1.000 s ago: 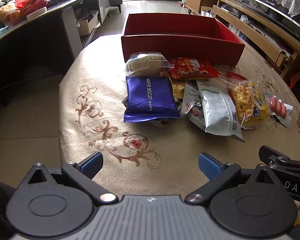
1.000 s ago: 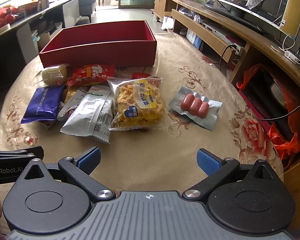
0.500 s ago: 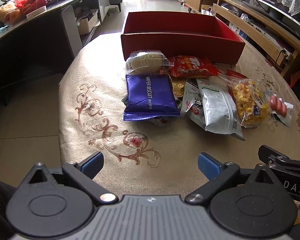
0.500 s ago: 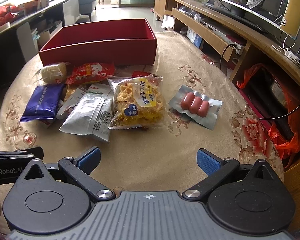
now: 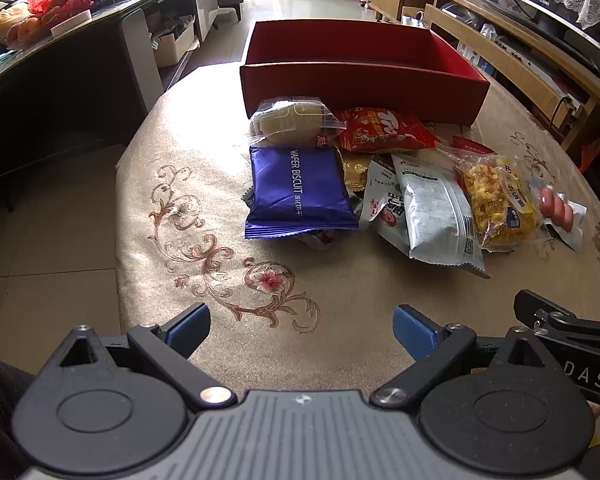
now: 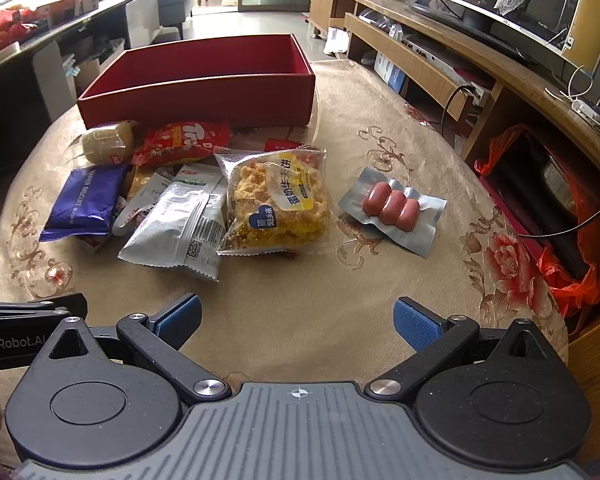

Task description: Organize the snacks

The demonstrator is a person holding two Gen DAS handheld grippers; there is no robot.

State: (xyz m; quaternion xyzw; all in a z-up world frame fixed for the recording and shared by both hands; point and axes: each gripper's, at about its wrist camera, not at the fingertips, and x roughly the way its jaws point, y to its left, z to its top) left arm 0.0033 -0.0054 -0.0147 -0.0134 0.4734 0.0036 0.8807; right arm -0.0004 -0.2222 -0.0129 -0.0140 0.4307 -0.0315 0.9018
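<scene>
A pile of snack packs lies on the round table in front of an open red box [image 5: 364, 80] [image 6: 204, 96]. The pile holds a blue wafer biscuit pack [image 5: 300, 192] [image 6: 84, 200], a clear bag of pale cakes [image 5: 292, 120], a red chip bag [image 5: 384, 130] [image 6: 184, 140], a silver-white pack [image 5: 436, 212] [image 6: 180, 224], a yellow crispy snack pack [image 5: 496, 204] [image 6: 276, 200] and a sausage pack [image 5: 558, 210] [image 6: 394, 208]. My left gripper [image 5: 302, 328] is open and empty, short of the blue pack. My right gripper [image 6: 296, 320] is open and empty, short of the yellow pack.
The table wears a beige embroidered cloth [image 5: 204, 240]. A dark counter [image 5: 60, 40] stands to the left across the floor. A wooden TV bench [image 6: 460, 64] runs along the right. Red plastic bags [image 6: 572, 276] sit by the table's right edge.
Both grippers have crept slightly forward toward the snack pile. Both stay open and nothing on the table has moved.
</scene>
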